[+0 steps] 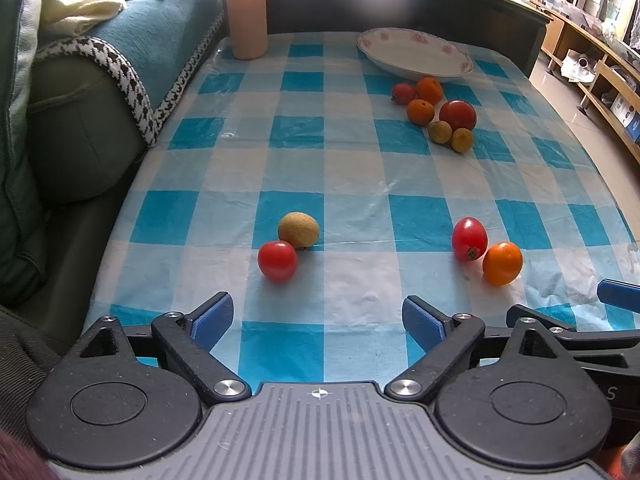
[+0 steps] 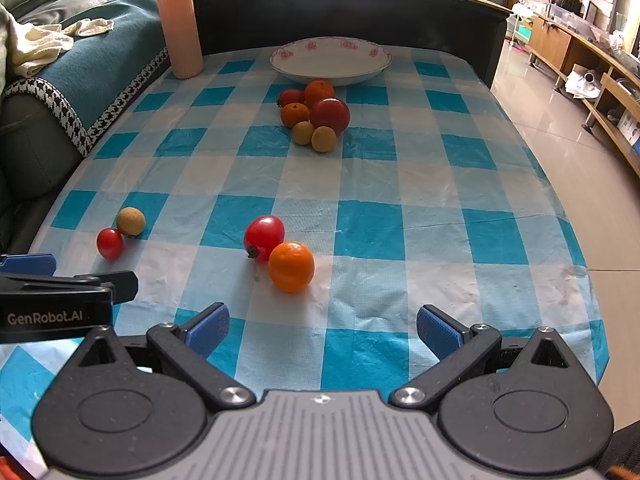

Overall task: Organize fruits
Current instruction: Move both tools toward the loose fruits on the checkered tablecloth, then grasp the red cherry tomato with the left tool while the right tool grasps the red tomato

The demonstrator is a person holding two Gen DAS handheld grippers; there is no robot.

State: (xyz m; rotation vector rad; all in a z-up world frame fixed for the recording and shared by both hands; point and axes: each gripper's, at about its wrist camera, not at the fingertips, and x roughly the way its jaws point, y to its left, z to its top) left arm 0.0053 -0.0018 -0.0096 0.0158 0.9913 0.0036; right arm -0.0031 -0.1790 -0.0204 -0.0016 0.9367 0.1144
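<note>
On the blue-checked tablecloth, a small red tomato point(image 1: 277, 261) touches a tan round fruit point(image 1: 299, 230) just ahead of my left gripper point(image 1: 318, 322), which is open and empty. A second red tomato point(image 2: 264, 237) leans against an orange point(image 2: 291, 266) in front of my right gripper point(image 2: 323, 330), also open and empty. Farther back, a cluster of several fruits point(image 2: 316, 114) lies against a white floral plate point(image 2: 330, 60), which holds nothing. The same plate point(image 1: 416, 53) and cluster point(image 1: 440, 114) appear at the upper right of the left wrist view.
A ribbed peach vase point(image 2: 180, 28) stands at the table's back left corner. A sofa with a teal throw point(image 1: 132, 40) borders the left edge. The dark table end point(image 2: 360, 12) rises behind the plate. Tiled floor point(image 2: 560, 120) lies right of the table.
</note>
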